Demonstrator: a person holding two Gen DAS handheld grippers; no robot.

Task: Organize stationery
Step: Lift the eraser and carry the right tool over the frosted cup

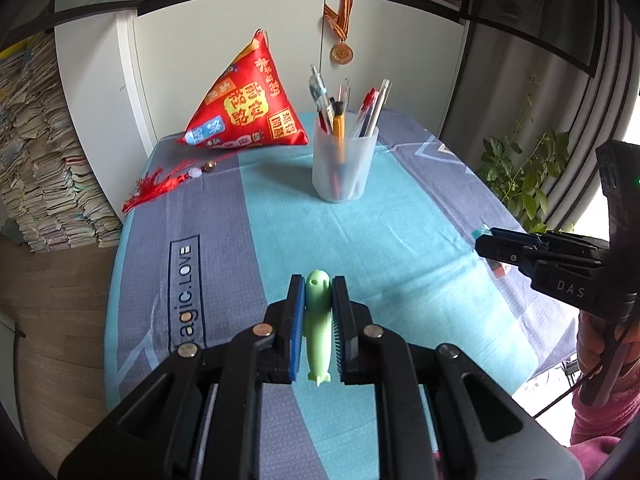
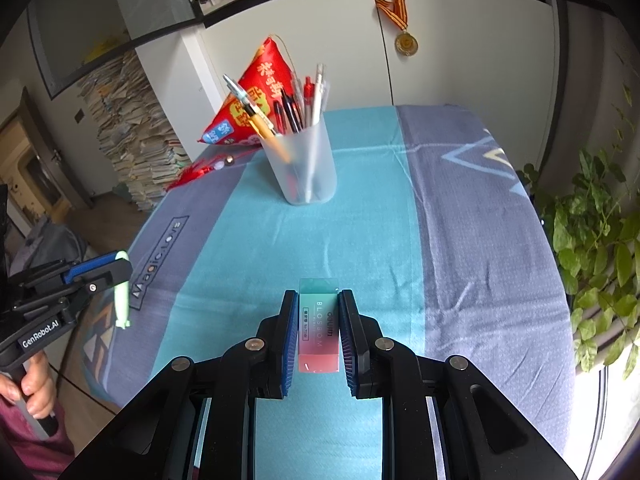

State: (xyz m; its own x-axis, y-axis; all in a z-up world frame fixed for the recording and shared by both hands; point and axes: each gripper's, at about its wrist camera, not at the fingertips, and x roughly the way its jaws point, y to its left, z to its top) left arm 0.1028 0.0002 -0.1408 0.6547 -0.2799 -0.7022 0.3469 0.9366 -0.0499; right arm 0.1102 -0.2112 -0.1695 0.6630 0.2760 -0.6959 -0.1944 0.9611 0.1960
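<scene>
- We see the left gripper w/ fingers pinching a green pen-like item, blue pads pressed on both its sides; rounded end points fwd, other end sticks out back between the fingers.
- In right wrist view the same left gripper shows at the left edge, green pen-like item hanging down from it, above the counter's left edge.
- Right gripper has fingers pinching an eraser, teal-to-pink sleeve, text "BLOSSOM" readable; pads tight on both long sides.
- In left wrist view the right gripper comes in from the right; only a teal corner of the eraser shows at the tip.
- Both held items are up off the counter; it's covered by a teal/grey-blue cloth w/ "agic.LOVE" print.
- Frosted pen cup stands upright mid-counter toward the far side, well apart from both grippers; holds several pens/pencils, leaning diff ways.
- Red triangular pouch sits behind-left of the cup near the wall; red tassel lies on the cloth near it.
- Medal hangs on the cabinet door behind; plant at right; stacked papers at left.
</scene>
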